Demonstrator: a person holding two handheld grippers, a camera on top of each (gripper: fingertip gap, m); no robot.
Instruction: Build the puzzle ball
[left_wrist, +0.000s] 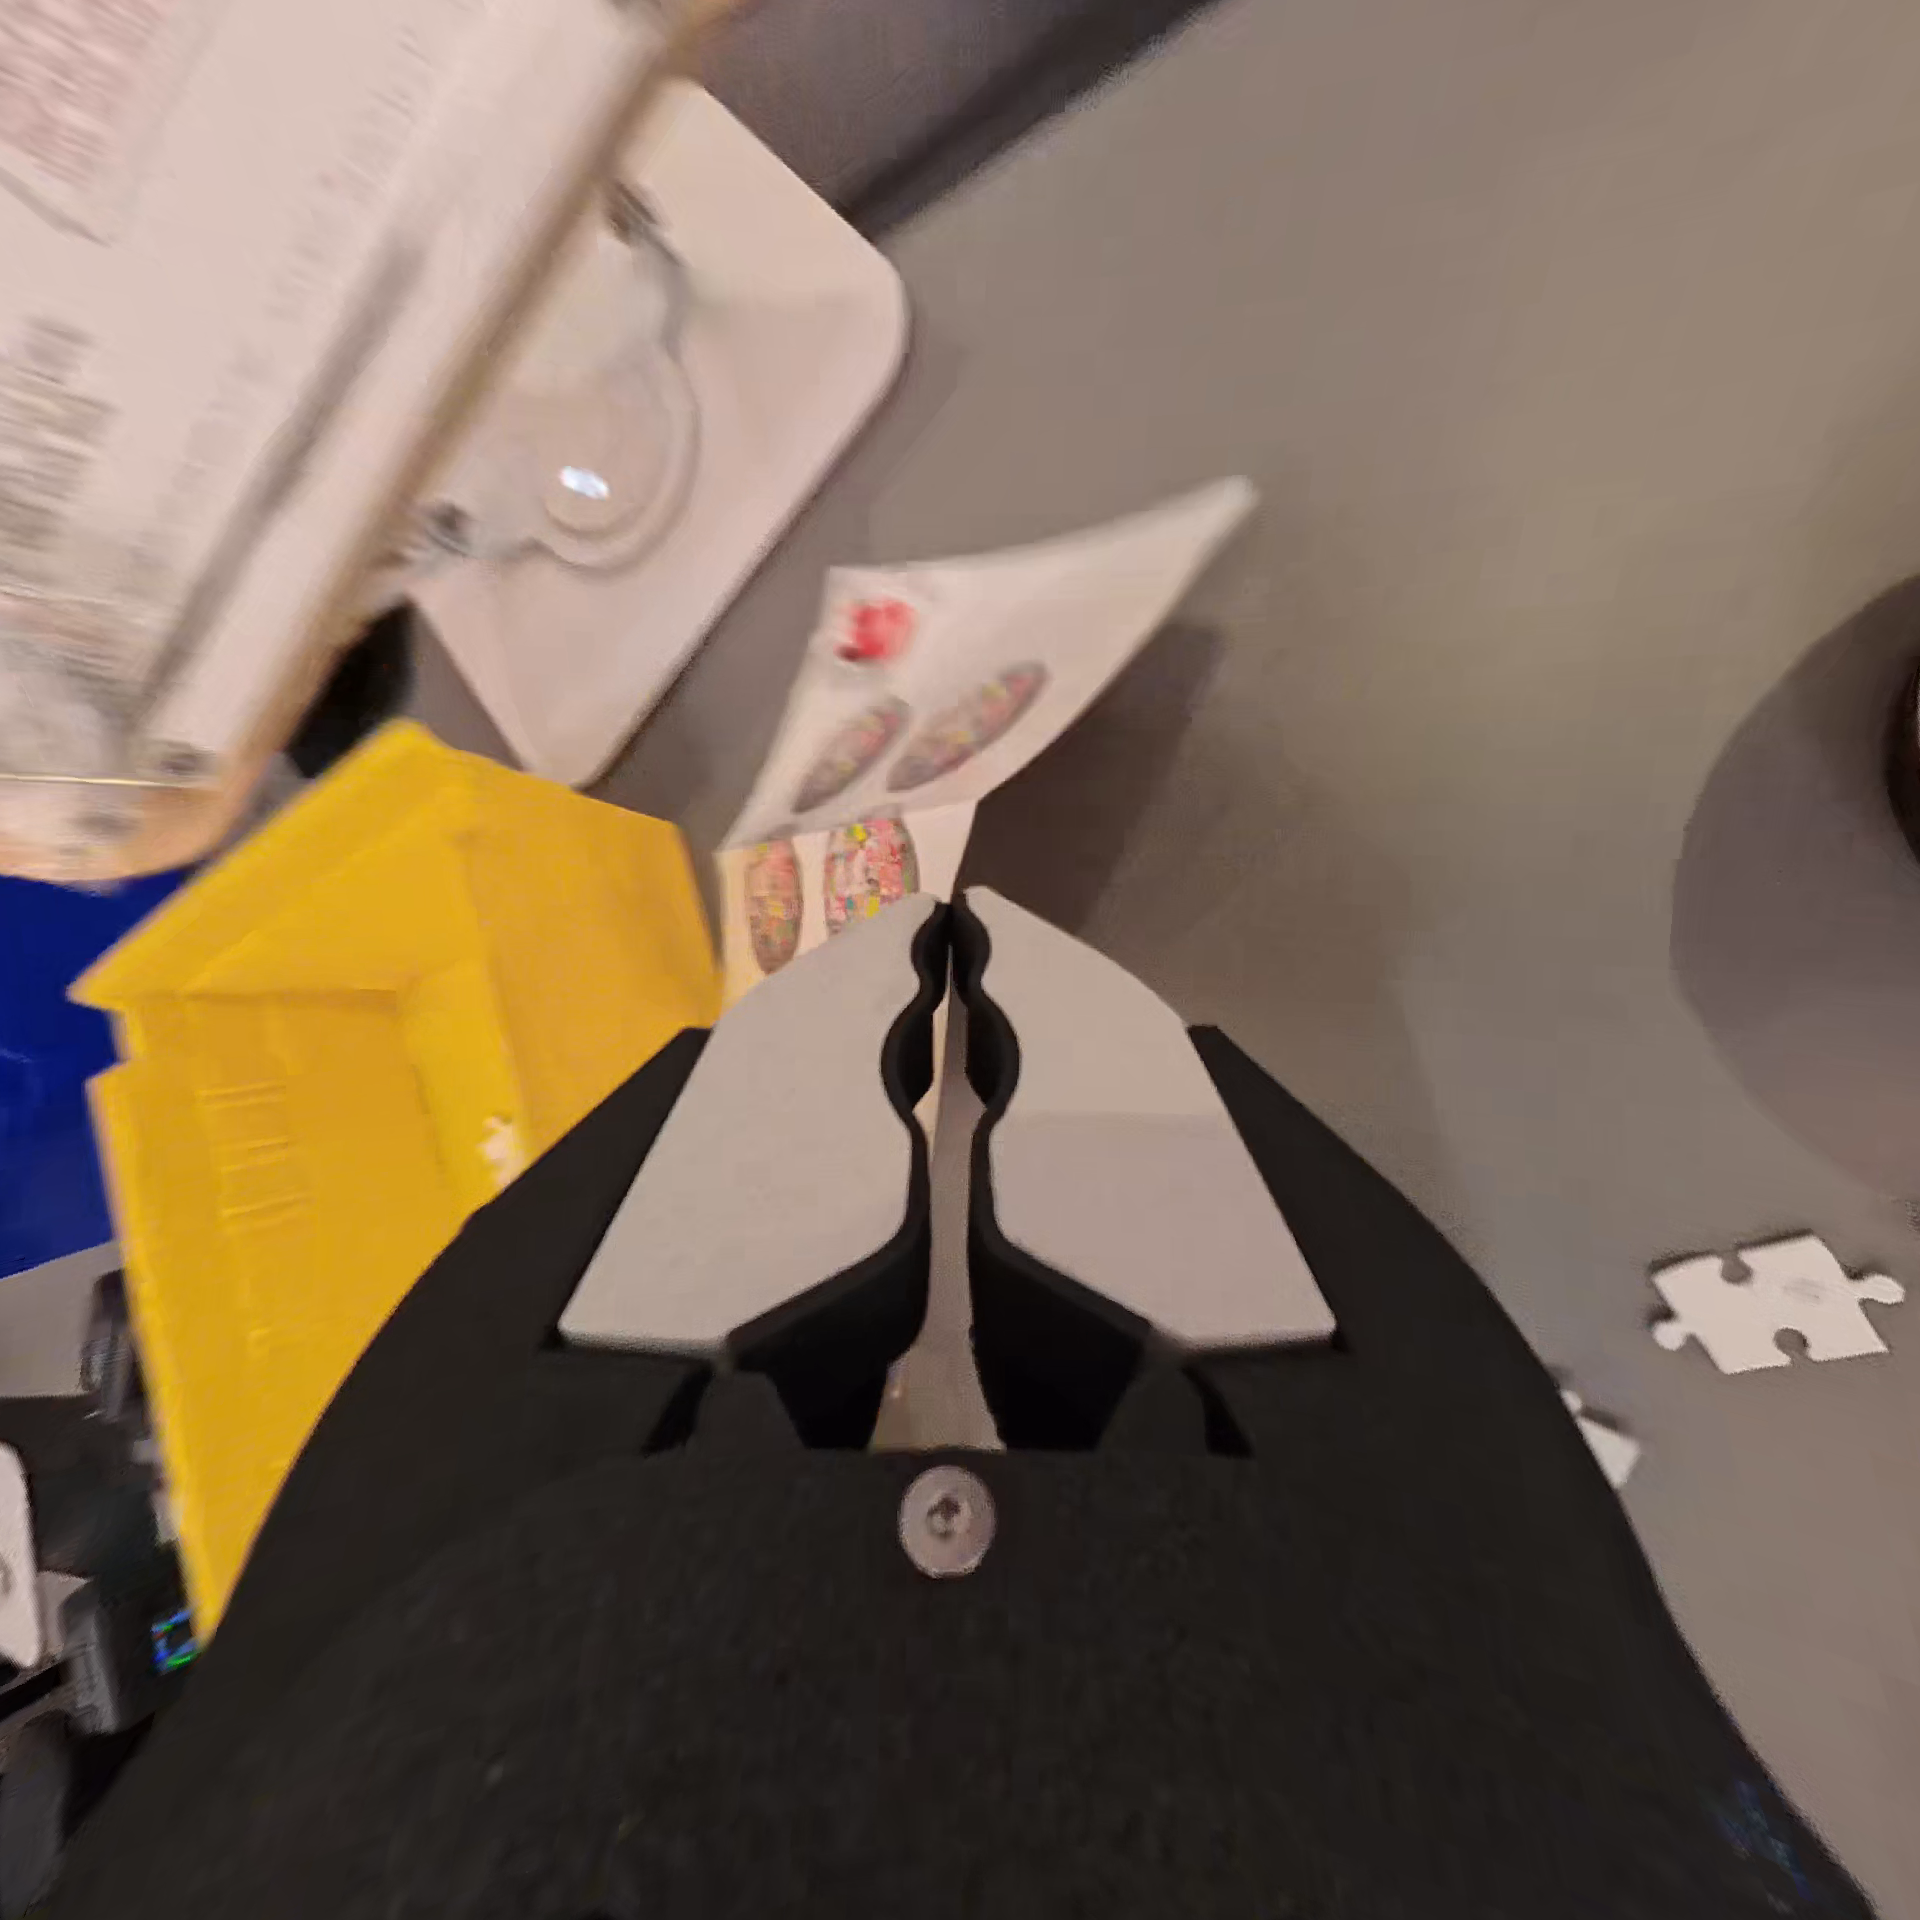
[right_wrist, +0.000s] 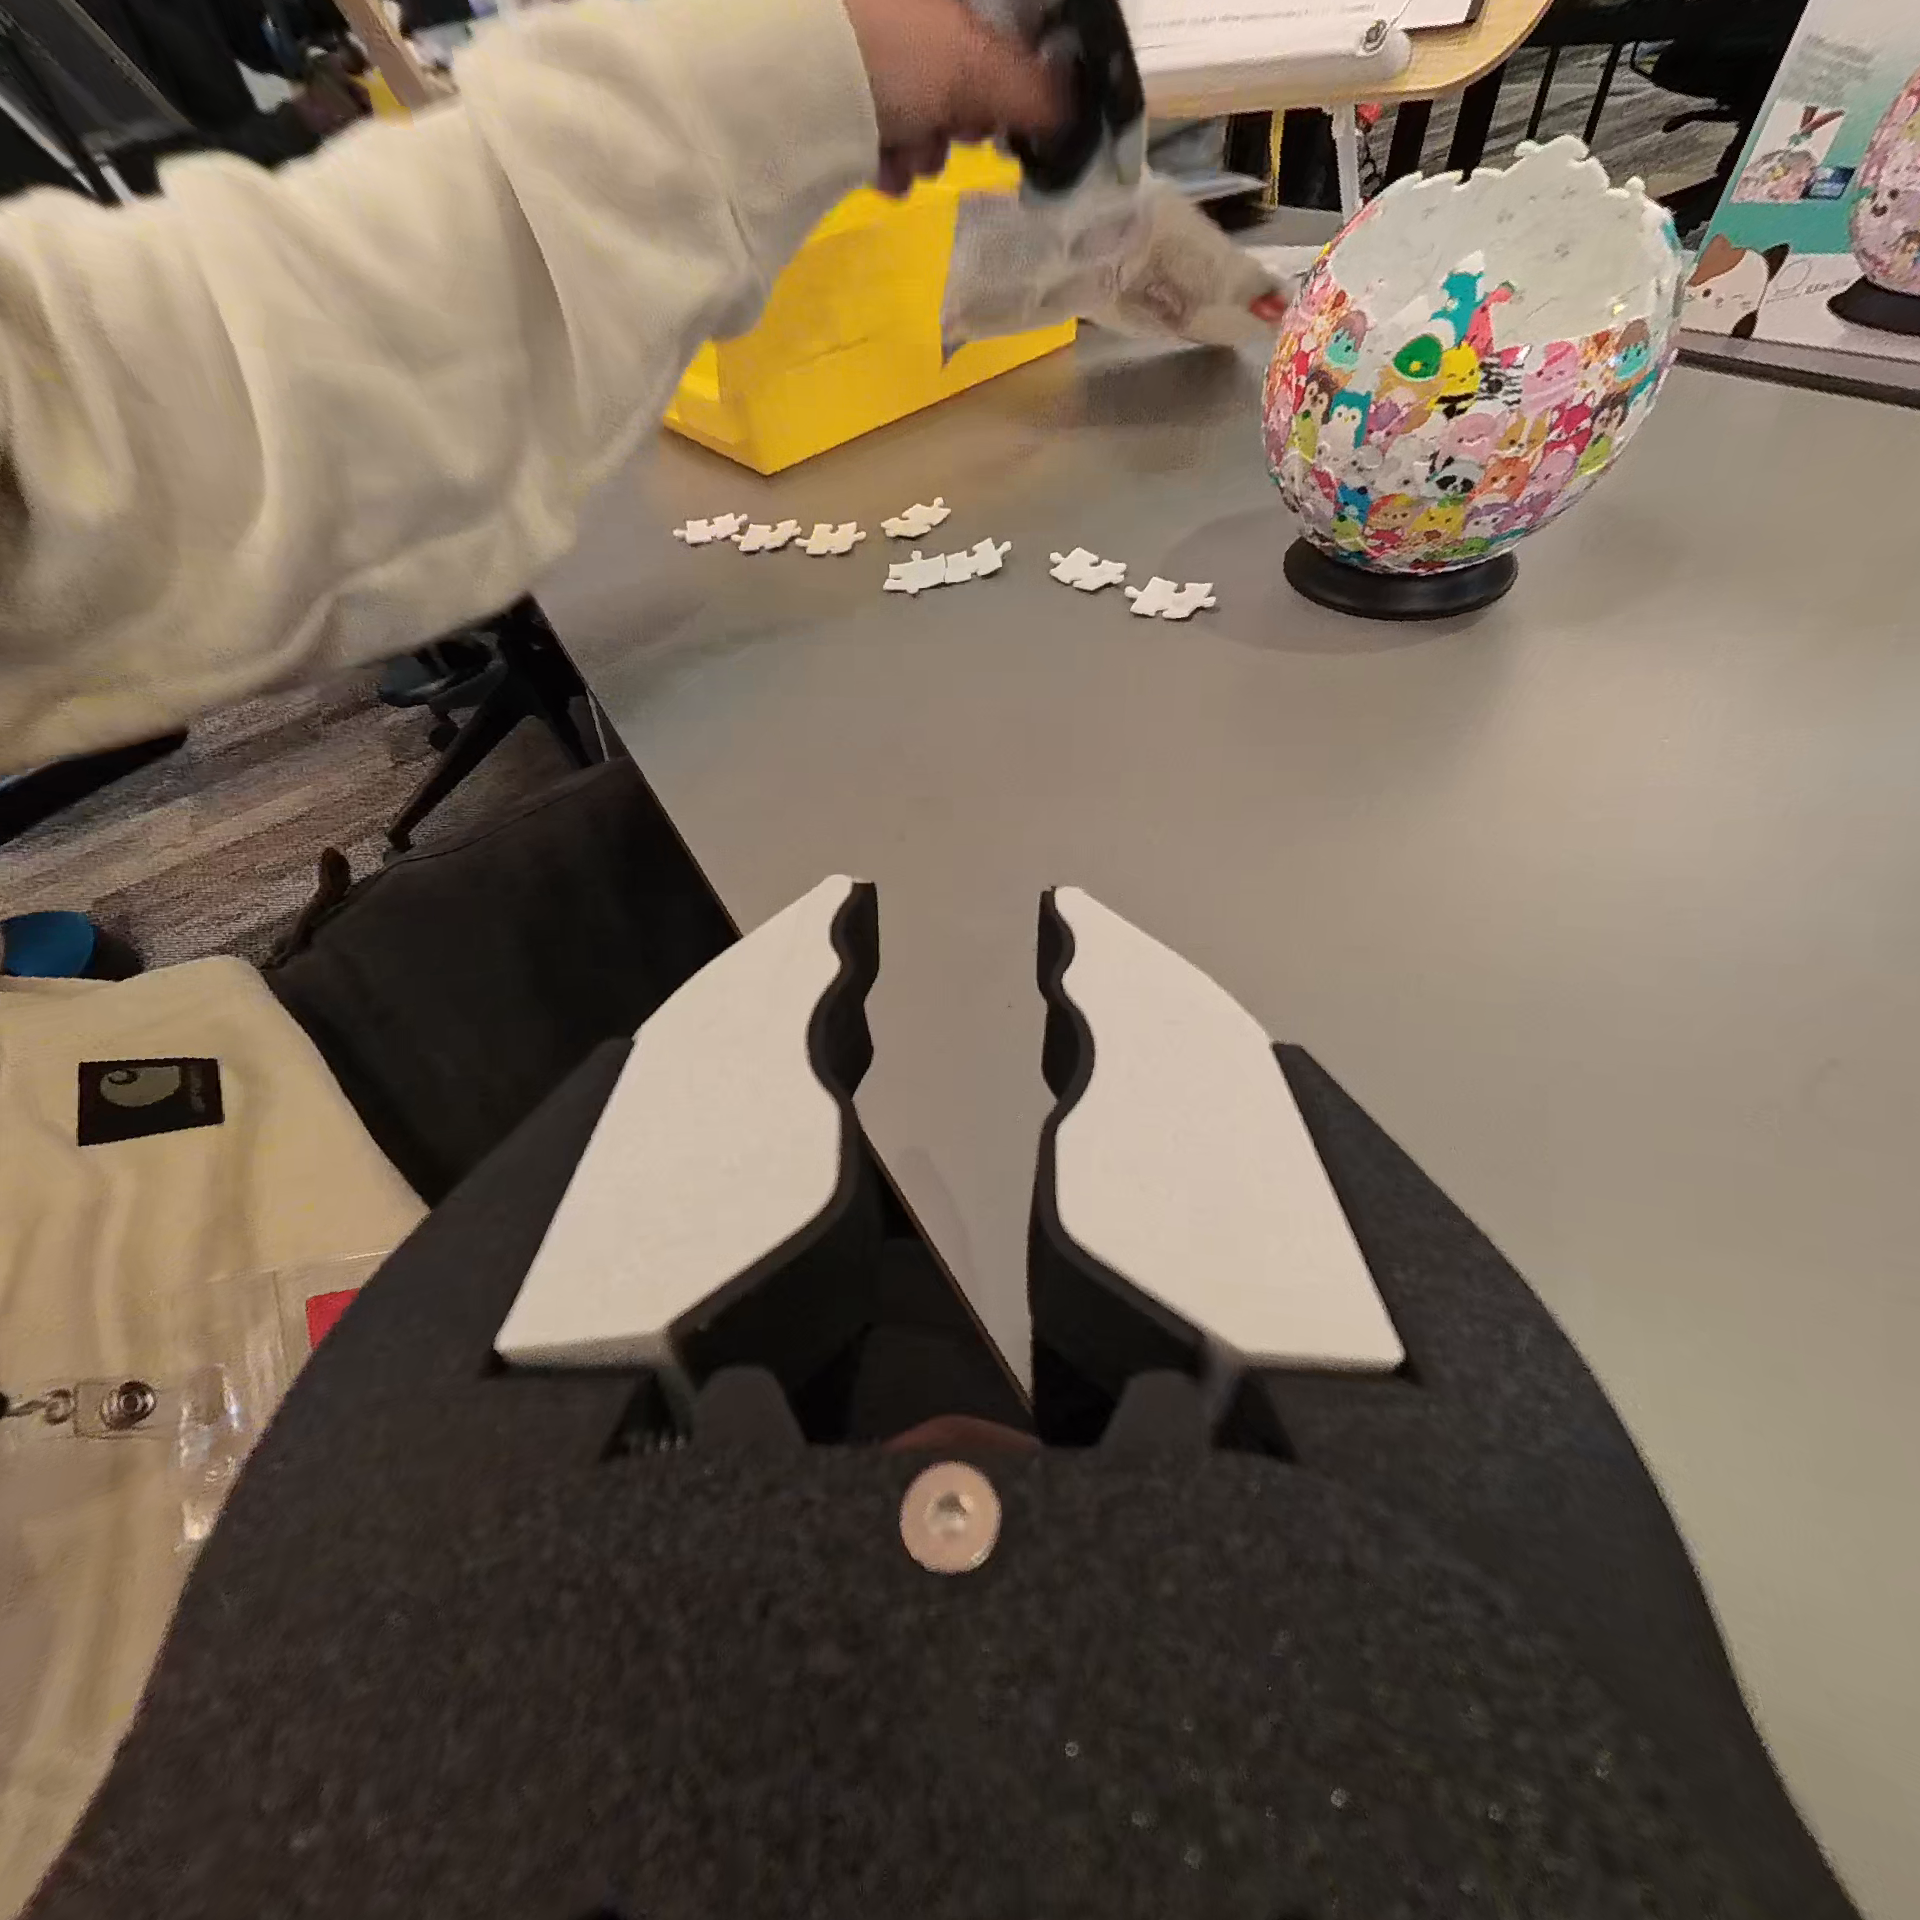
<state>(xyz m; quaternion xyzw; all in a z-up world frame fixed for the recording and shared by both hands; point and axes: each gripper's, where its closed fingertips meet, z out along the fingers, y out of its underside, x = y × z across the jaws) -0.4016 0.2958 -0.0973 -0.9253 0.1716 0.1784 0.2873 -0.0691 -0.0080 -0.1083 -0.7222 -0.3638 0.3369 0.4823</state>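
The partly built puzzle ball (right_wrist: 1455, 395), colourful outside and white inside, is open at the top and sits on a black stand (right_wrist: 1397, 592). Several loose white pieces (right_wrist: 935, 566) lie in front of it; one shows in the left wrist view (left_wrist: 1766, 1314). My left gripper (left_wrist: 951, 909) is shut on a printed paper sheet (left_wrist: 966, 675), which runs edge-on between the fingers. In the right wrist view that sheet (right_wrist: 1122, 270) is blurred, held just left of the ball. My right gripper (right_wrist: 956, 914) is open and empty, low over the table's near edge.
A yellow bin (right_wrist: 862, 353) stands left of the pieces and close to my left gripper (left_wrist: 364, 1039). A white tray (left_wrist: 727, 416) and a blurred clear pack (left_wrist: 208, 364) lie beyond it. The puzzle box (right_wrist: 1829, 208) stands at the back right. A cream sleeve (right_wrist: 364, 364) crosses the left side. My right fingertips sit around 45 centimeters from my left ones. It is some 20 centimeters from my left tips to the blurred clear pack (left_wrist: 208, 364).
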